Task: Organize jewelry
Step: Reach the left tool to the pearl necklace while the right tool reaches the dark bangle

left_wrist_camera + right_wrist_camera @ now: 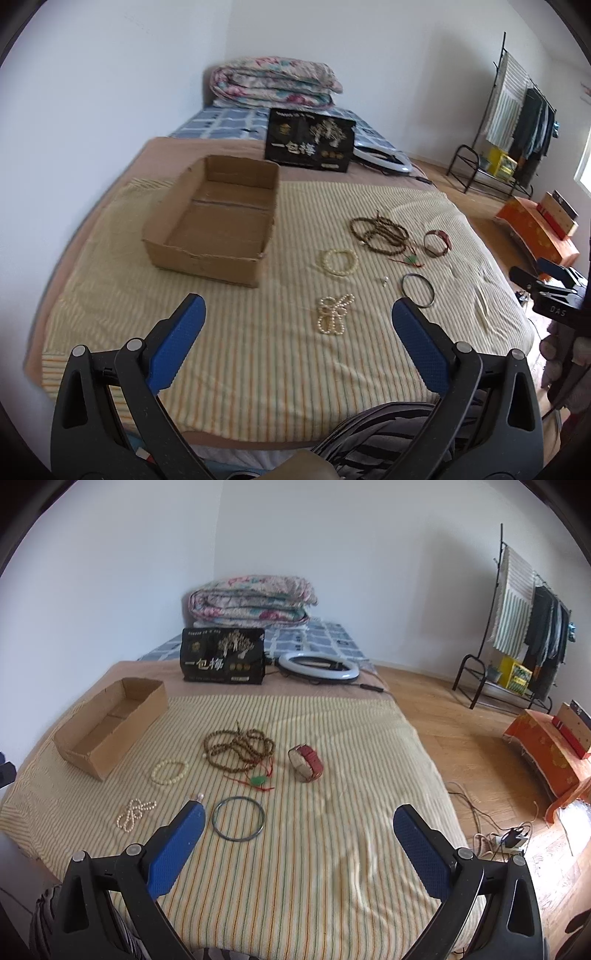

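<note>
Jewelry lies on a striped bed cover: a pearl necklace (332, 314) (135, 814), a cream bead bracelet (339, 261) (169, 772), a long brown bead string (380, 234) (238, 748) with a green pendant (258, 781), a red woven bangle (437, 243) (306, 762), a dark thin bangle (418, 290) (239, 819) and a tiny earring (385, 281) (199, 796). An empty cardboard box (212, 218) (110, 723) stands to the left. My left gripper (297, 325) is open above the pearl necklace. My right gripper (299, 830) is open, right of the dark bangle. Both are empty.
A black printed bag (309, 139) (222, 660), a ring light (318, 667) and a folded quilt (251, 600) sit at the bed's far end. A clothes rack (524, 627) and an orange-draped stand (546, 753) are on the wooden floor at right, with cables (506, 838).
</note>
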